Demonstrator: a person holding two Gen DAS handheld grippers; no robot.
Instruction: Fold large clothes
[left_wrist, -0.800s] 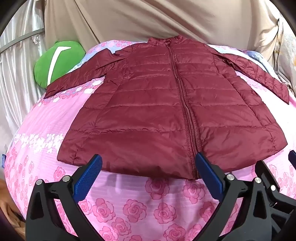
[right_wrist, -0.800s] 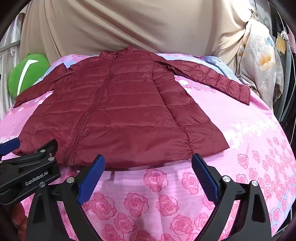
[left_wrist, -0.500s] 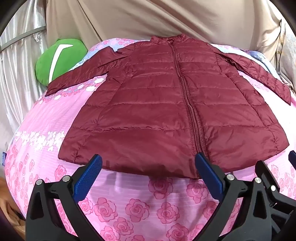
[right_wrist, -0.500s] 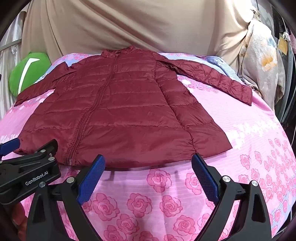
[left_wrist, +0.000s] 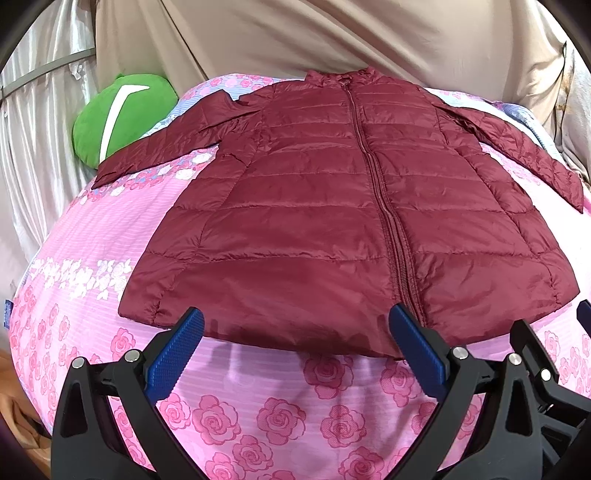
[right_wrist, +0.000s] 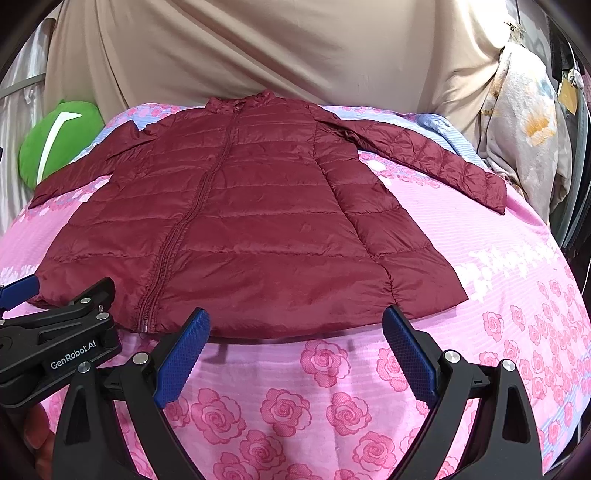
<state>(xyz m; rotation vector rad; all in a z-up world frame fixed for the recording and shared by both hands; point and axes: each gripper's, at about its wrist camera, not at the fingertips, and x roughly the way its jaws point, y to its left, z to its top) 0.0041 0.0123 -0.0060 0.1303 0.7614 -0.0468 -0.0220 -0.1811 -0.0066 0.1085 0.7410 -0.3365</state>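
A maroon quilted puffer jacket (left_wrist: 332, 206) lies flat and zipped on a pink rose-print bed, front up, collar at the far end, both sleeves spread outward. It also shows in the right wrist view (right_wrist: 240, 229). My left gripper (left_wrist: 295, 325) is open and empty, its blue pads just above the near hem around the zipper's left side. My right gripper (right_wrist: 295, 325) is open and empty, over the near hem at the jacket's right half. The left gripper's body shows at the left of the right wrist view (right_wrist: 55, 343).
The pink rose bedsheet (left_wrist: 258, 413) covers the bed. A green plush cushion (left_wrist: 118, 114) lies at the far left by the left sleeve cuff. A beige curtain (right_wrist: 258, 48) hangs behind the bed. Floral fabric (right_wrist: 524, 122) hangs at the far right.
Both grippers have moved slightly forward towards the jacket's hem. The jacket has not moved and both jaws stay open.
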